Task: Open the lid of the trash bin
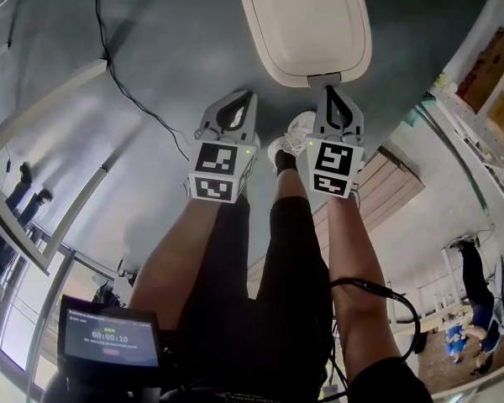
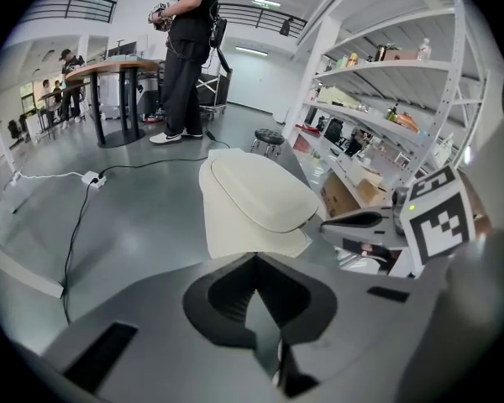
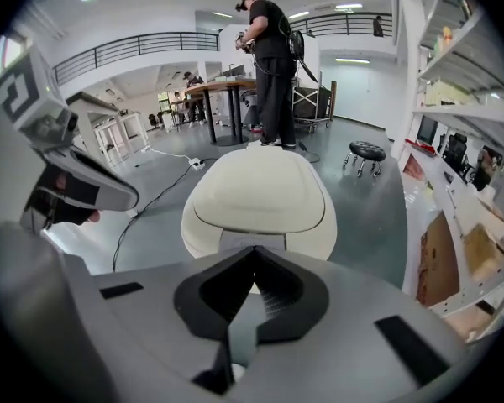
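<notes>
The cream trash bin [image 1: 306,23] stands on the grey floor ahead of me, lid down flat. In the right gripper view the bin [image 3: 256,193] fills the middle, with a grey press panel [image 3: 252,239] at its near front edge. My right gripper [image 1: 329,92] is shut and empty, its tips right at that front edge; whether they touch it I cannot tell. The left gripper [image 1: 249,97] is also shut on nothing and hangs a little left of the bin and short of it. From the left gripper view the bin [image 2: 256,193] lies ahead to the right.
A black cable [image 1: 126,91] runs across the floor at the left, near a white table frame [image 1: 34,116]. White shelving [image 1: 479,74] with boxes lines the right side. A person [image 3: 273,65] stands beyond the bin, next to a small stool [image 3: 366,152]. My shoe [image 1: 292,137] rests between the grippers.
</notes>
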`<action>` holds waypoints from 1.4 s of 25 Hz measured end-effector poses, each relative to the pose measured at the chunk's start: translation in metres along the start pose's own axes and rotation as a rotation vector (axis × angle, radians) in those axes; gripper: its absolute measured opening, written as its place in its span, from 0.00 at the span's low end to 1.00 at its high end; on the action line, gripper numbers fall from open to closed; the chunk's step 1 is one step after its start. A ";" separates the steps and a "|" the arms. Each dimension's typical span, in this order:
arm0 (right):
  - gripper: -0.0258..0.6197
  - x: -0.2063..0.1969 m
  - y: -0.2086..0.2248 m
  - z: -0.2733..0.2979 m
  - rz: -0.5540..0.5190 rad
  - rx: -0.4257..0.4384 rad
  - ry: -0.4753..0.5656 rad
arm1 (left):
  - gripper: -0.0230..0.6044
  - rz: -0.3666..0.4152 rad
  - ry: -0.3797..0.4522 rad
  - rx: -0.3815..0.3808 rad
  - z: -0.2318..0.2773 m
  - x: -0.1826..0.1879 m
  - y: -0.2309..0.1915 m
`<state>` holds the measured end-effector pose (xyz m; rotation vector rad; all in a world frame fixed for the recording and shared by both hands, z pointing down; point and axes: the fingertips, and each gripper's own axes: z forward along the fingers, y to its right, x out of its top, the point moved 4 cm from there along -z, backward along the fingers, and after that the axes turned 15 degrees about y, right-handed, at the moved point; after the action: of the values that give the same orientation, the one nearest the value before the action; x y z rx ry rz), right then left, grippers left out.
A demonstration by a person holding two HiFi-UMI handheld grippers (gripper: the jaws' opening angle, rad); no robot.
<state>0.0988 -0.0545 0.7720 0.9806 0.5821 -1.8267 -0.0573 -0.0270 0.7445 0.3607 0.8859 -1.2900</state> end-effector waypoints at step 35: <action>0.05 0.000 -0.001 0.003 -0.101 -0.004 -0.083 | 0.03 -0.017 -0.007 0.022 -0.006 -0.004 -0.014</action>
<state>0.0965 -0.0564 0.7738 0.8815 0.5932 -1.9449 -0.0727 -0.0245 0.7466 0.3660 0.8710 -1.3164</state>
